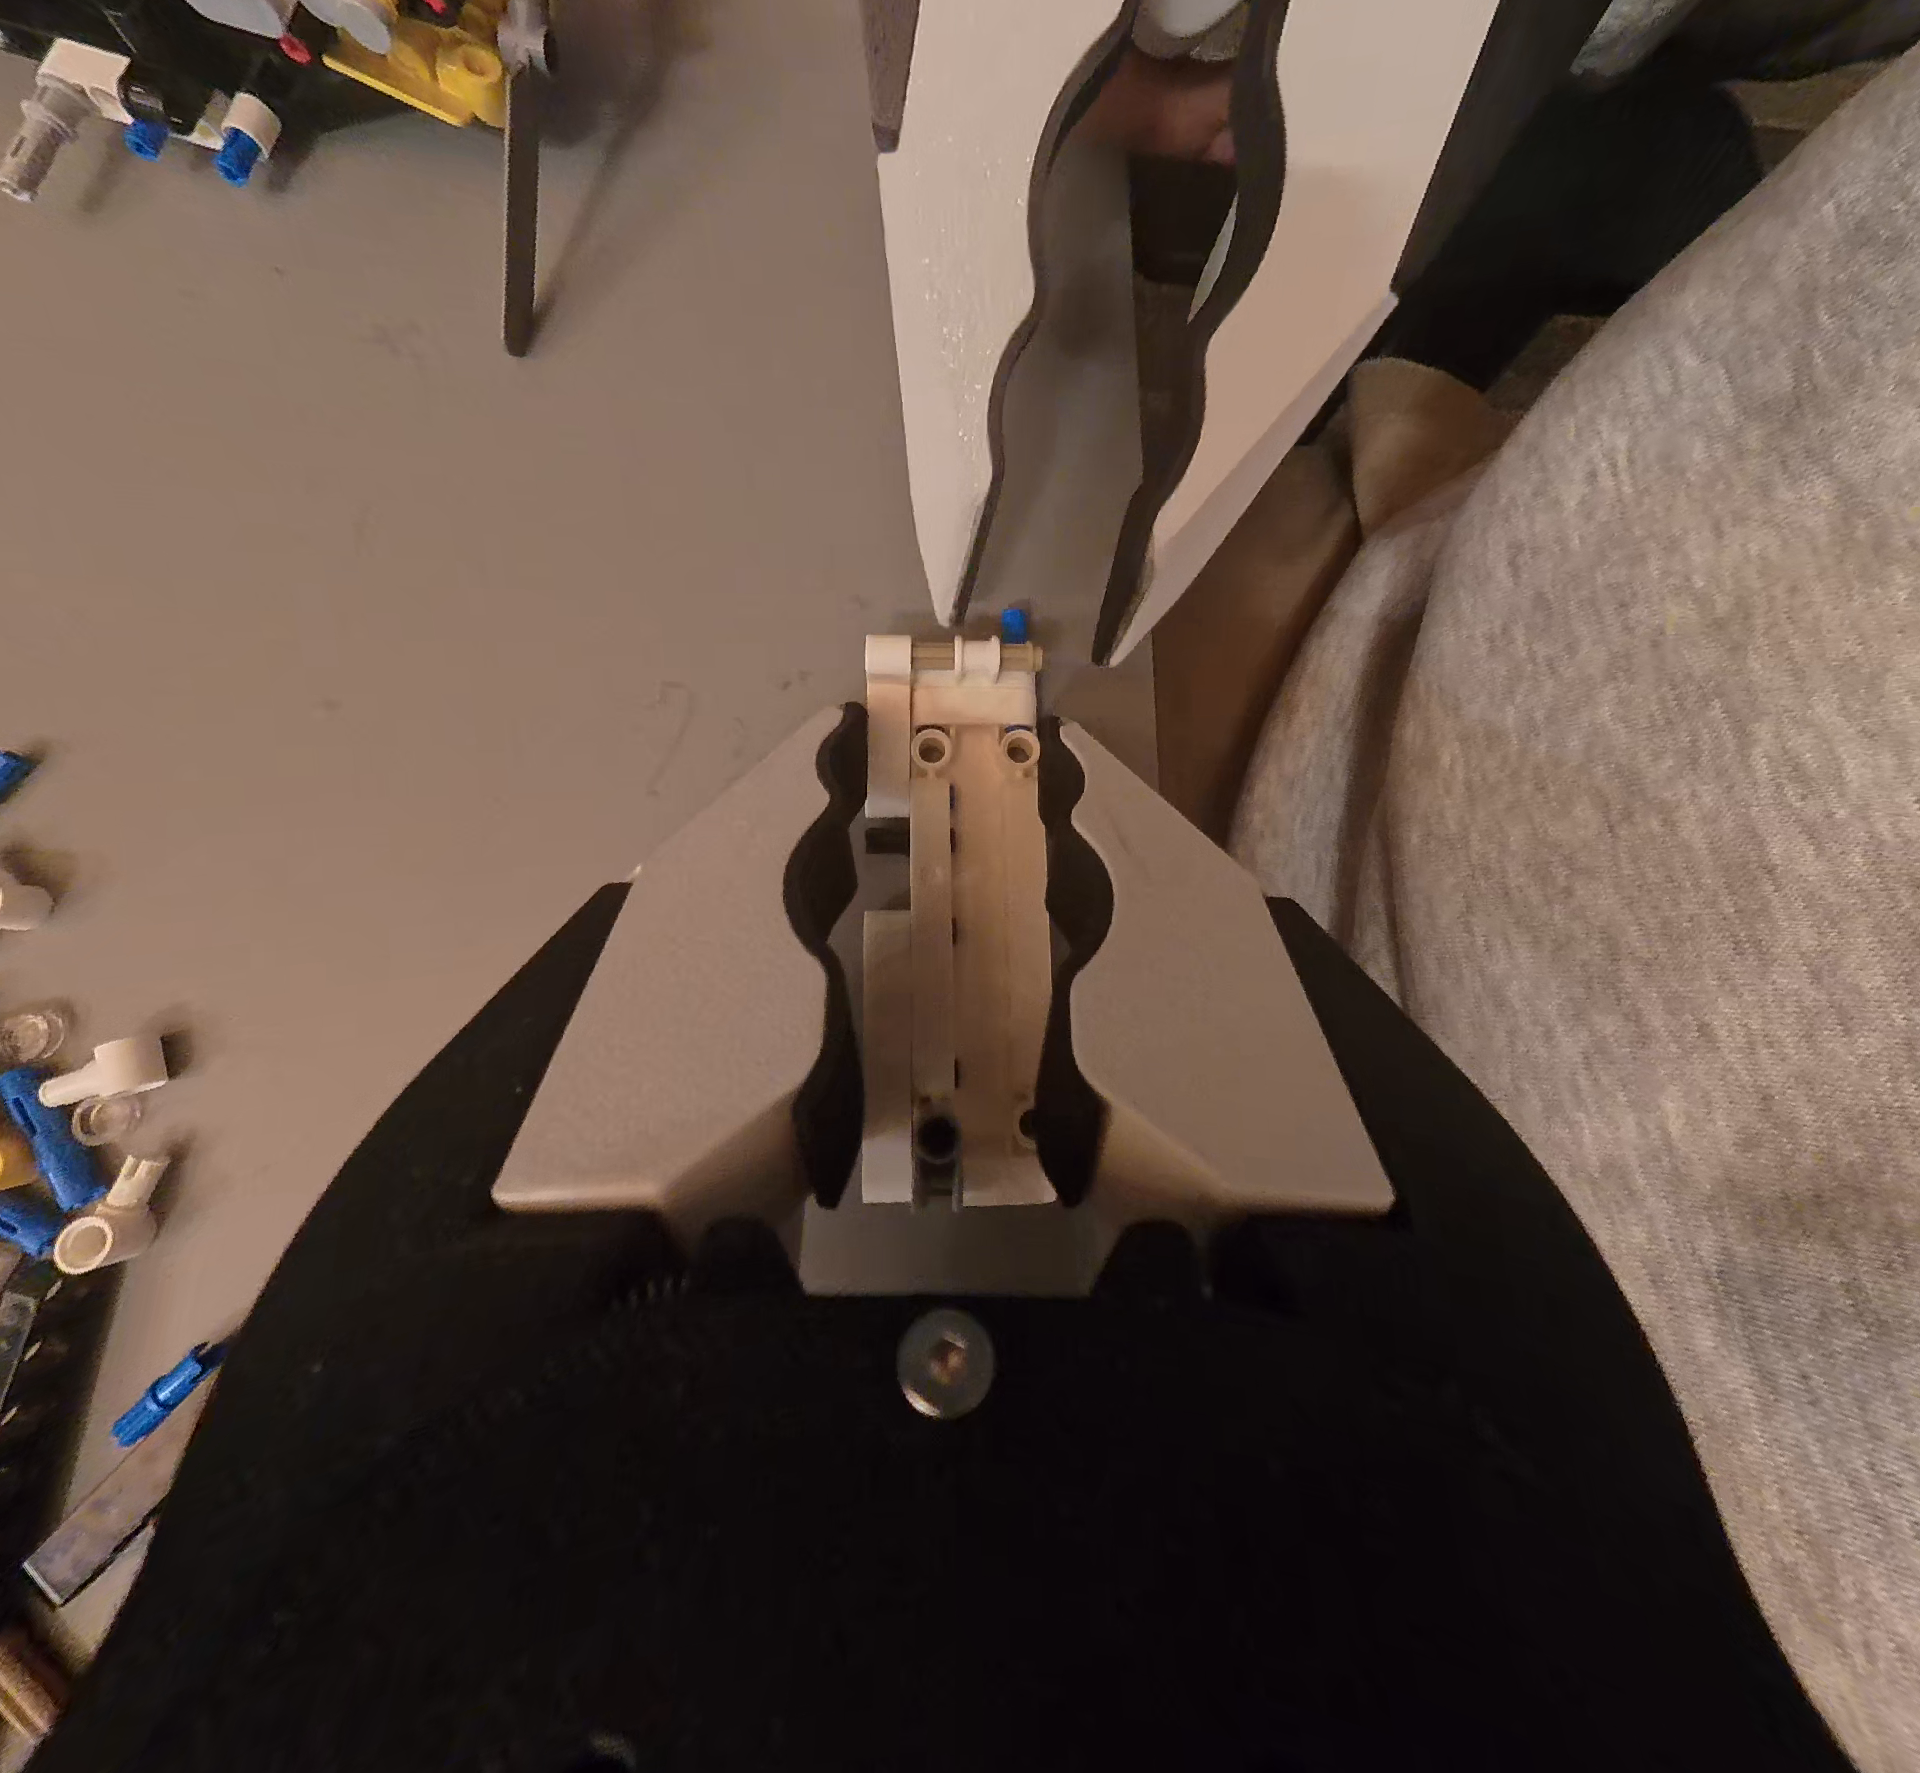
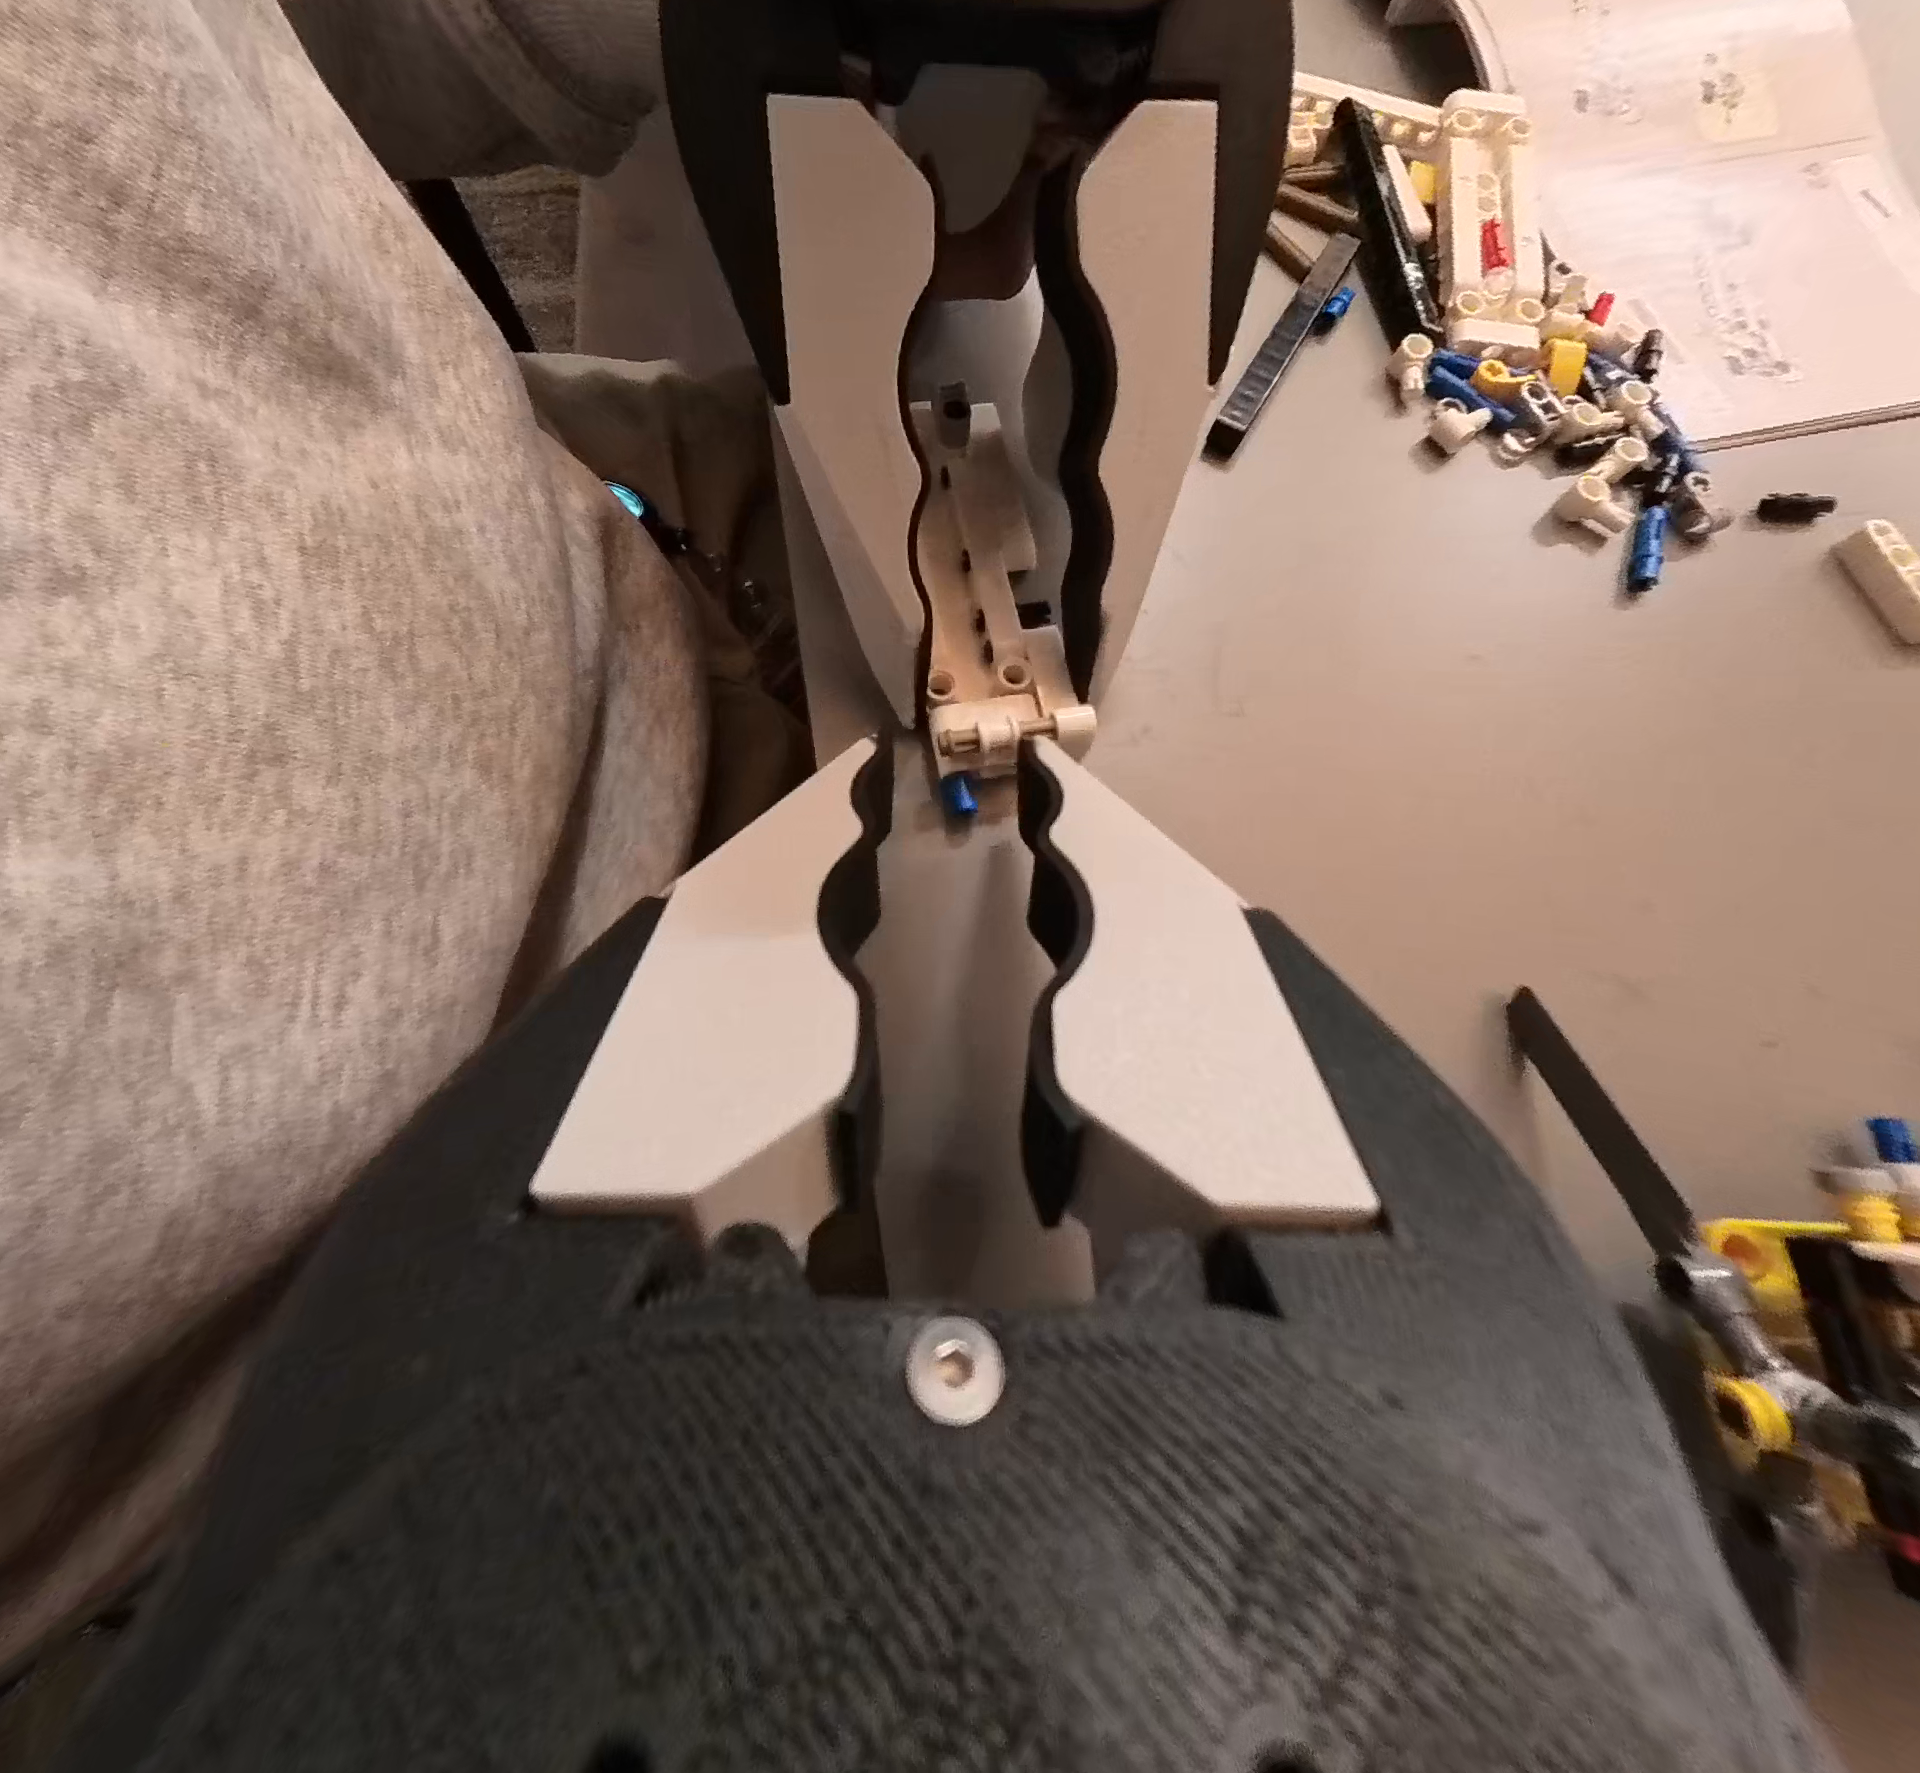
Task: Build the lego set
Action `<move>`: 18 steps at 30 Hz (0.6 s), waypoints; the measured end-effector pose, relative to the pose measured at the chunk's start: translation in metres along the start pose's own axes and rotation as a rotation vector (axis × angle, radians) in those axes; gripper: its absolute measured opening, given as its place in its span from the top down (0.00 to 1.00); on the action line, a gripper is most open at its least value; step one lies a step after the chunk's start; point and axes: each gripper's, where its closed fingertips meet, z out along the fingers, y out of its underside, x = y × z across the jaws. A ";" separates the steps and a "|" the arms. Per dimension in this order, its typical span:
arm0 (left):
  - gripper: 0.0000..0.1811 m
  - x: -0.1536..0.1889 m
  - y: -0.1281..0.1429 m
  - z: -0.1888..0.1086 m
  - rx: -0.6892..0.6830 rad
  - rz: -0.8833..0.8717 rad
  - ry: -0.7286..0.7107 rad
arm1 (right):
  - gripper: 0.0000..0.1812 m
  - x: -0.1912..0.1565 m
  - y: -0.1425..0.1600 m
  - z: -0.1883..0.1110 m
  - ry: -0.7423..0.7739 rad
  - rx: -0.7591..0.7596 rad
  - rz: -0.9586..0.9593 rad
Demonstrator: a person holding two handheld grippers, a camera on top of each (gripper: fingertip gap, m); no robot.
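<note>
The grey worktop (image 1: 364, 497) fills the left half of the left wrist view; its edge runs just right of the two grippers, and beyond that edge lies a person's grey-clad leg (image 1: 1621, 788). The widest bare stretch of worktop lies between the grippers and the things at the far and left margins.

In the right wrist view an open instruction booklet (image 2: 1662, 196) lies at the far right of the worktop, with a heap of loose lego pieces (image 2: 1558, 414) resting on its near edge and a black toothed strip (image 2: 1283, 347) just beside the heap. The partly built black, white and yellow model (image 1: 239, 9) stands at the far left corner of the left wrist view, well apart from the grippers, with a dark strip (image 1: 520, 196) leaning out from it. More small blue and white connectors (image 1: 83, 1141) lie scattered at the left margin.

The left gripper (image 1: 951, 736) has its fingers clamped on a white lego sub-assembly (image 1: 961, 892), held above the worktop close to its edge, the piece running lengthwise between the dark wavy pads. The right gripper (image 2: 956, 773) meets it tip to tip, its fingers apart with a clear gap, bracketing the near end of the sub-assembly, where a tan cross axle (image 2: 1013, 724) and a small blue pin (image 2: 956, 793) stick out.
</note>
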 end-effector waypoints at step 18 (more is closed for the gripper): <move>0.82 0.000 0.000 -0.001 0.000 -0.003 0.004 | 0.90 0.005 0.002 0.003 -0.003 -0.020 -0.021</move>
